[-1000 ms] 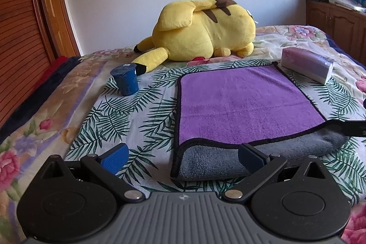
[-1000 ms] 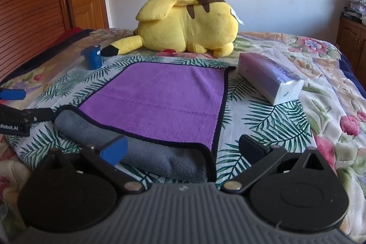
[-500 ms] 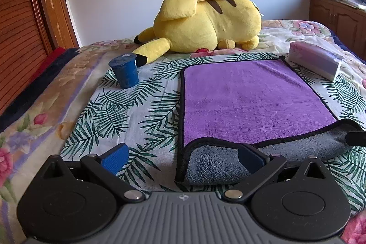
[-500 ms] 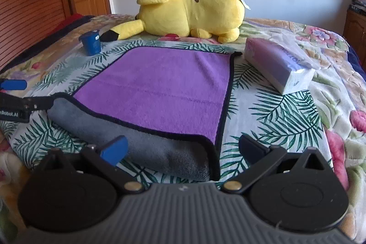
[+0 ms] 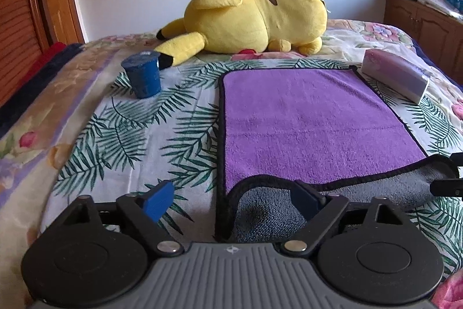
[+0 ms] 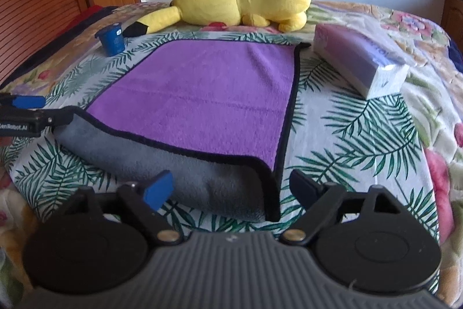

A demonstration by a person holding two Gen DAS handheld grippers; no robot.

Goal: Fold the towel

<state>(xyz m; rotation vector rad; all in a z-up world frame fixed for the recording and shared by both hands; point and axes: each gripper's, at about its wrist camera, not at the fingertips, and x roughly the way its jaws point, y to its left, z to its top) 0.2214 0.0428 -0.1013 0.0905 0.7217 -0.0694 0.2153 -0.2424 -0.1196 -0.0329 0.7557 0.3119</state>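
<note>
We have the purple towel spread on the bed, its near edge rolled back so the grey underside shows, and that raised lip gives us something to pinch instead of flat cloth. Our left tongs sit at the near left corner, our right tongs at the near right corner, one for each end so the edge can lift evenly. Both pairs have just been closing a little, yet they stand wide, pads not pressing; the corner fold lies between each pair, ungripped. We angle them down toward the bedding, likely to slip under the rolled hem. The blue cup, the tissue pack and the yellow plush toy sit off the towel beyond its sides and far edge, so the fold path looks free. Next, we judge, comes the pinch, and a shallow bite could slip off the thick pile.
</note>
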